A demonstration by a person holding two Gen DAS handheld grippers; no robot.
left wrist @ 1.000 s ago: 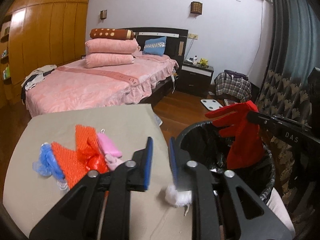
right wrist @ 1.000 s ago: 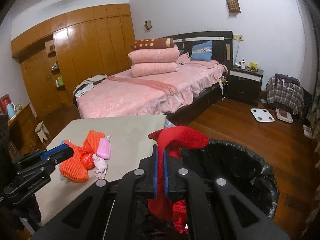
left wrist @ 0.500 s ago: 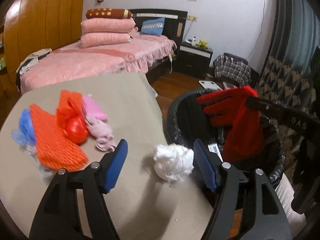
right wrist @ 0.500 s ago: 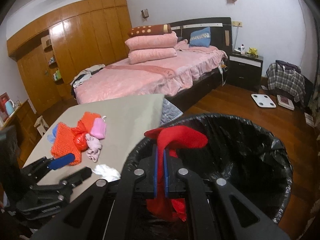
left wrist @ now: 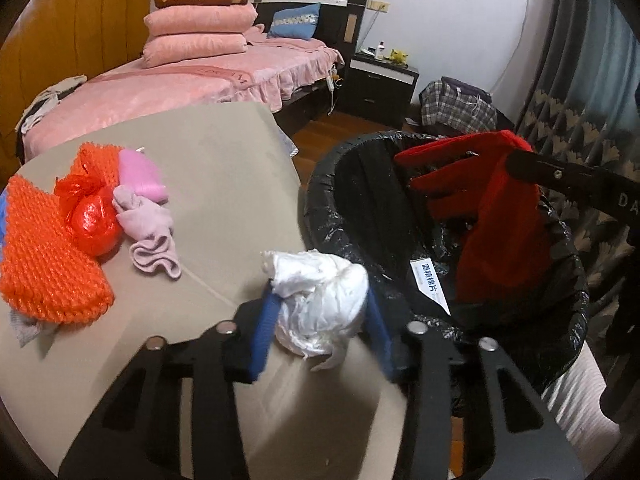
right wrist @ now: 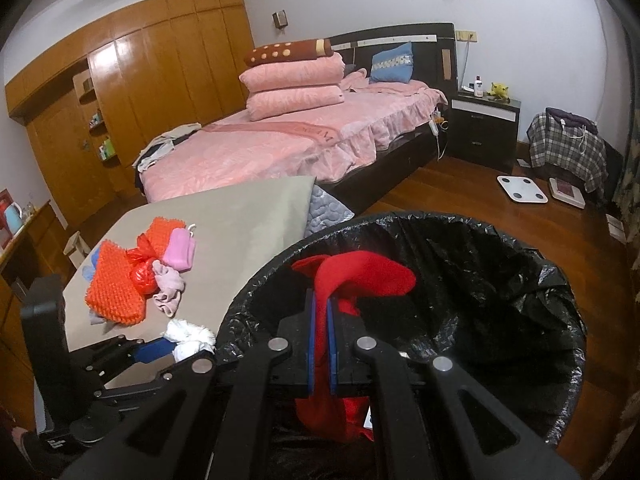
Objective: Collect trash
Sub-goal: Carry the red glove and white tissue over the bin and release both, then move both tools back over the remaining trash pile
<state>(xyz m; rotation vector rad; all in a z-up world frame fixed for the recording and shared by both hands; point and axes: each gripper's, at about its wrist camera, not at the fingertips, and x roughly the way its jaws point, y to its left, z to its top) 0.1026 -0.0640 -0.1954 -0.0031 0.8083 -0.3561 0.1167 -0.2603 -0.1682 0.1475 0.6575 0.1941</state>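
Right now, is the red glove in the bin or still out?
Not dropped yet: the red glove hangs over the black-lined trash bin, pinched in the shut right tongs.

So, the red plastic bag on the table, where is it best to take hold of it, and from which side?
Probably grip the twisted knot at the top of the red plastic bag: it sticks up as a narrow neck, while the body is round and slippery. Come from above, slightly from the bin side, since the orange mesh pad and pale pink sock crowd its sides.
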